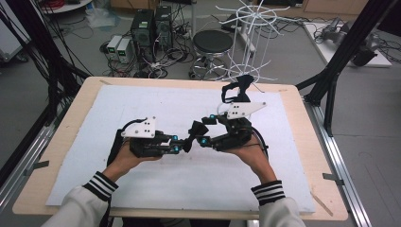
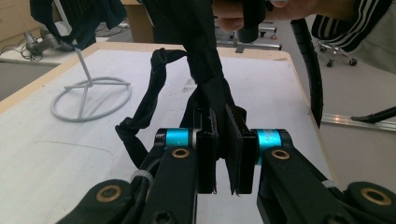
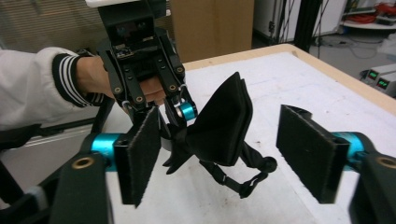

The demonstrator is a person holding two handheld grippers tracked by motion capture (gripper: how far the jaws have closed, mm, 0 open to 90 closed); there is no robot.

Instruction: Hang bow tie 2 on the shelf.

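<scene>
High view: a black bow tie [image 1: 196,131] hangs above the middle of the white mat [image 1: 142,189], held up between the two grippers. The left gripper [image 1: 177,144] lies level, pointing toward the bow tie from its left, and its jaws are clamped tight on one wing of the cloth. In the left gripper view the pads [image 2: 208,154] pinch the fabric [image 2: 205,65] between them, and the thin strap [image 2: 144,109] loops down to the mat [image 2: 56,158] on the near side. The left hand [image 1: 124,158] grips the tool body from below, wrist straight, striped cuff [image 1: 100,184] low over the mat's front edge.

The right gripper [image 1: 207,130] faces the bow tie from its right, tilted a little down. In the right gripper view its jaws stand wide apart with the bow tie [image 3: 224,123] between them, neither pad [image 3: 142,154] touching the cloth. The right hand [image 1: 249,153] cups the tool from below.

Behind the bow tie, at the mat's far edge, stands a white wire rack [image 1: 248,42] with a second black bow tie [image 1: 238,89] hanging on it.
</scene>
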